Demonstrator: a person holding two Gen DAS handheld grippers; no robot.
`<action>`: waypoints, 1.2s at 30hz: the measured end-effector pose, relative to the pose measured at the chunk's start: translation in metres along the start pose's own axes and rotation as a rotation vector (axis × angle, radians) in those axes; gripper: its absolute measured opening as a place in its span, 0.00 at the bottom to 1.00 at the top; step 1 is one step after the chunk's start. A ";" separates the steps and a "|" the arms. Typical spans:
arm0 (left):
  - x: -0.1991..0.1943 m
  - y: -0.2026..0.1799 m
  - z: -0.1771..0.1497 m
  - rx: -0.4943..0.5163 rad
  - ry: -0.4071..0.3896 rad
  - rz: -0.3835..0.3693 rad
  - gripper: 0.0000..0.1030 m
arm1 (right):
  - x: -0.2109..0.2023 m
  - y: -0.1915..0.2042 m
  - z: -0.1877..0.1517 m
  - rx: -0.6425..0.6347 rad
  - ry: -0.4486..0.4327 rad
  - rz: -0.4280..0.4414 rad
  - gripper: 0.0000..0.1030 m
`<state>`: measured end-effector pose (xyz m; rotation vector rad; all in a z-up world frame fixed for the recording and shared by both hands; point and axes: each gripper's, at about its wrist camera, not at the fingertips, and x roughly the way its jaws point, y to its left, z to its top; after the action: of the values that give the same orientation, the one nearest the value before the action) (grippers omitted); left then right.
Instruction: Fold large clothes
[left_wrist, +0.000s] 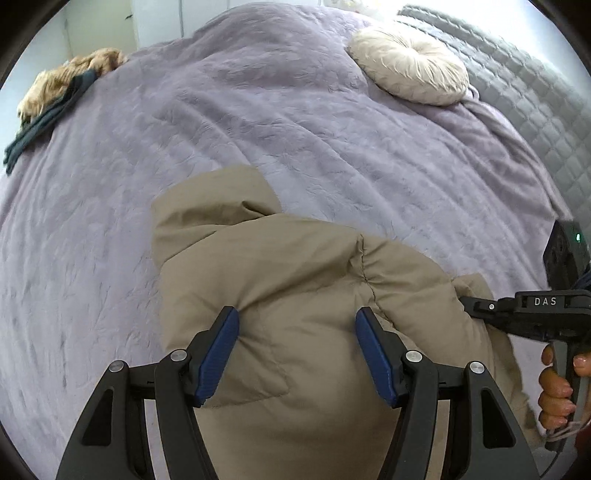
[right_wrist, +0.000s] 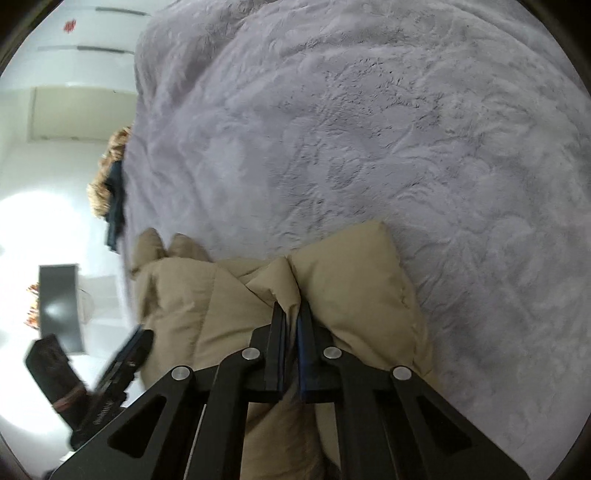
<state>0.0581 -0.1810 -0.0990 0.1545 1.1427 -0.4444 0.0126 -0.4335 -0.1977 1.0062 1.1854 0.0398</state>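
A tan puffer jacket (left_wrist: 295, 258) lies on the lilac plush bedspread (left_wrist: 258, 129), its hood end pointing away from me. My left gripper (left_wrist: 297, 314) stands wide, and its blue pads (left_wrist: 218, 354) squeeze a thick padded bulge of the jacket between them. In the right wrist view, my right gripper (right_wrist: 291, 310) is shut on a thin fold of the jacket (right_wrist: 351, 269) near its edge. The right gripper (left_wrist: 469, 306) also shows at the right of the left wrist view, nose in the fabric, with a person's hand (left_wrist: 557, 387) on its grip.
A round cream cushion (left_wrist: 410, 66) rests against a grey quilted headboard (left_wrist: 535, 110) at the far right. A furry tan and dark green garment (left_wrist: 55, 96) lies at the bed's far left edge. Beyond that edge are white cupboards (right_wrist: 74, 55) and floor.
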 end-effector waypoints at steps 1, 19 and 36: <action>0.004 -0.004 0.000 0.011 0.001 0.001 0.74 | 0.002 -0.001 0.001 0.000 0.002 -0.009 0.05; -0.003 -0.005 -0.007 -0.008 0.030 0.012 0.76 | -0.073 0.022 -0.053 -0.112 -0.055 -0.150 0.06; -0.061 0.068 -0.042 -0.194 0.051 -0.180 1.00 | -0.091 -0.001 -0.060 -0.157 -0.020 -0.080 1.00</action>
<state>0.0304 -0.0889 -0.0680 -0.1076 1.2481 -0.4881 -0.0735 -0.4425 -0.1316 0.8191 1.1849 0.0582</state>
